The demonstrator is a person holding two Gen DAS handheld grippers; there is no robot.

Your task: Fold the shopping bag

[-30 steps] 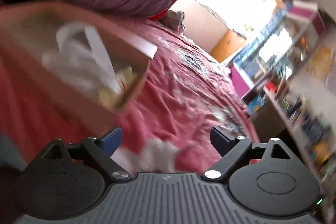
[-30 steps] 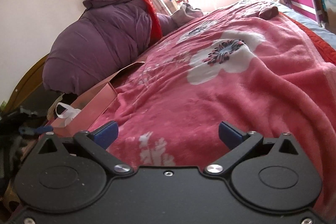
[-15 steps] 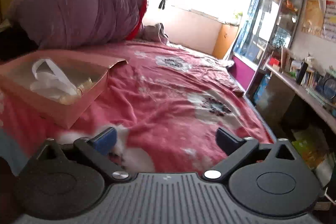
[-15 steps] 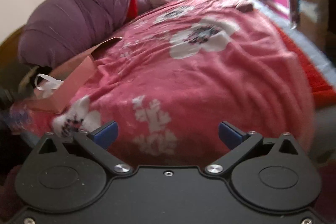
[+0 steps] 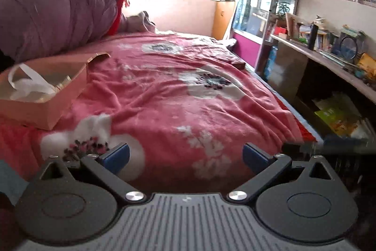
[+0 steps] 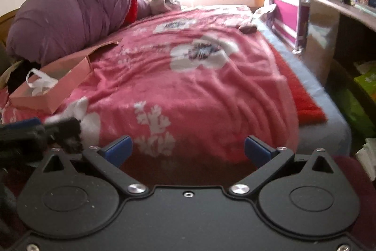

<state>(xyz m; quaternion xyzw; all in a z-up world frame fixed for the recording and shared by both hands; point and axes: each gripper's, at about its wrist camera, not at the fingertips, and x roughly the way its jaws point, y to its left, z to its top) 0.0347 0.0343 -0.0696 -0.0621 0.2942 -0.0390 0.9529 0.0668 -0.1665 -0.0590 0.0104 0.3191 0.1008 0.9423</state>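
While the left gripper hangs over the near edge of the bed with its blue-padded jaws spread wide and nothing between them, the left wrist view looks down the length of a pink floral blanket that covers the bed from the near edge to the far end by the bright window. The pink paper shopping bag lies on its side near the bed's near left corner, its mouth open toward the camera and its white ribbon handle curling inside; it is well apart from the jaws. A rolled purple quilt rests along the bed's left edge behind the bag. Past the bed's right edge a long shelf carries books and small clutter, and the blurred tip of the other tool juts in low at the right. In the right wrist view the right gripper is likewise held off the near edge, jaws apart and empty. From there the bag sits at the left near corner, open, with the purple quilt beyond it, and the left tool shows as a dark blur at the left margin.
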